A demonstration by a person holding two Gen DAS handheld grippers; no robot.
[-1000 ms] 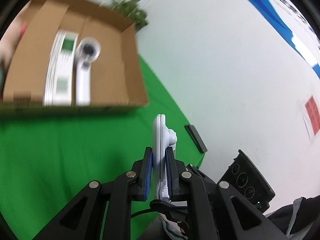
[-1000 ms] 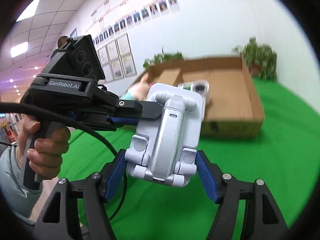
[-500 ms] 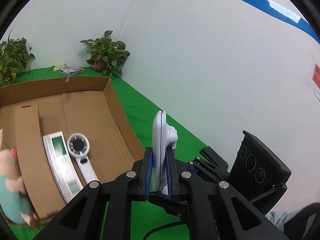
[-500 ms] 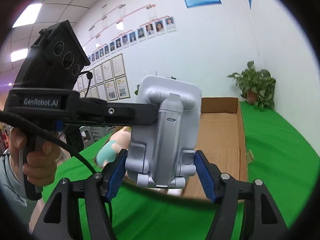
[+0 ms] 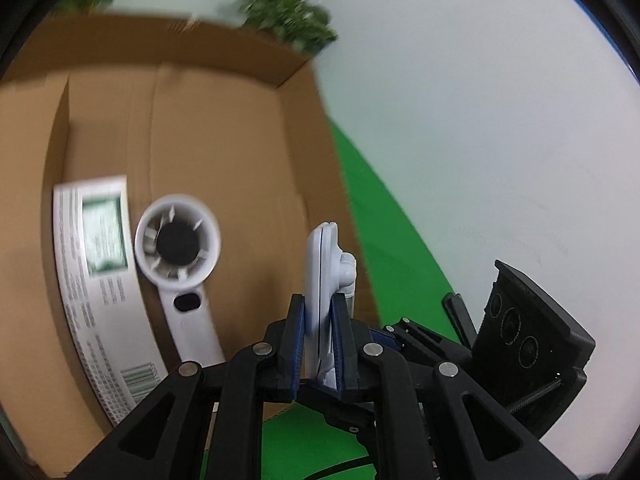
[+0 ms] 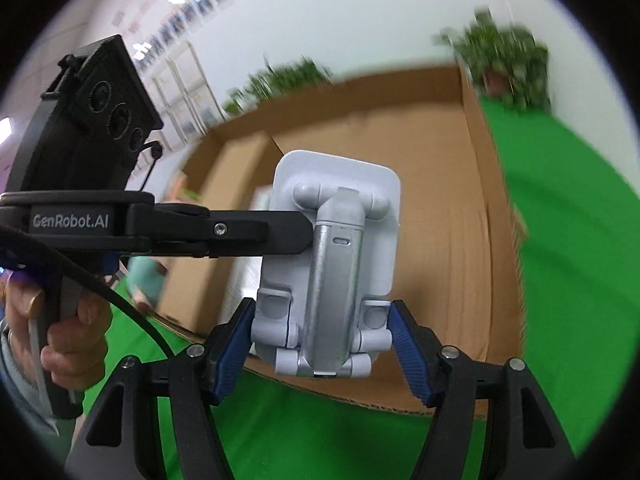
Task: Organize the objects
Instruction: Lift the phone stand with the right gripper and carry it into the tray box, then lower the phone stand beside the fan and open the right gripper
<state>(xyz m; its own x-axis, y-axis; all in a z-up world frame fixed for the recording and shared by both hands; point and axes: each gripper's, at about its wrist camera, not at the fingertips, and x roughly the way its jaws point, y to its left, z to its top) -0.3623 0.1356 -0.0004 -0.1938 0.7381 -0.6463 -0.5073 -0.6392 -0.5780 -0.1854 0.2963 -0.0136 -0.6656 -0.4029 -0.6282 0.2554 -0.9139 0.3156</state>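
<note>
Two down, packet (image 5: pixel 92 264) and fan (image 5: pixel 178 240) lying in box (image 5: pixel 224 128); one in hand, stand (image 5: pixel 322 280), pinched edgewise by left gripper (image 5: pixel 318 344), clasped across by right gripper (image 6: pixel 324 344), over box's near edge, not yet placed.

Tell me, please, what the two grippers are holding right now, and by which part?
Both hold one white folding phone stand. The left gripper pinches its flat plate by the thin edge; the right gripper flanks its hinged lower end, left pad touching, right unclear.
</note>
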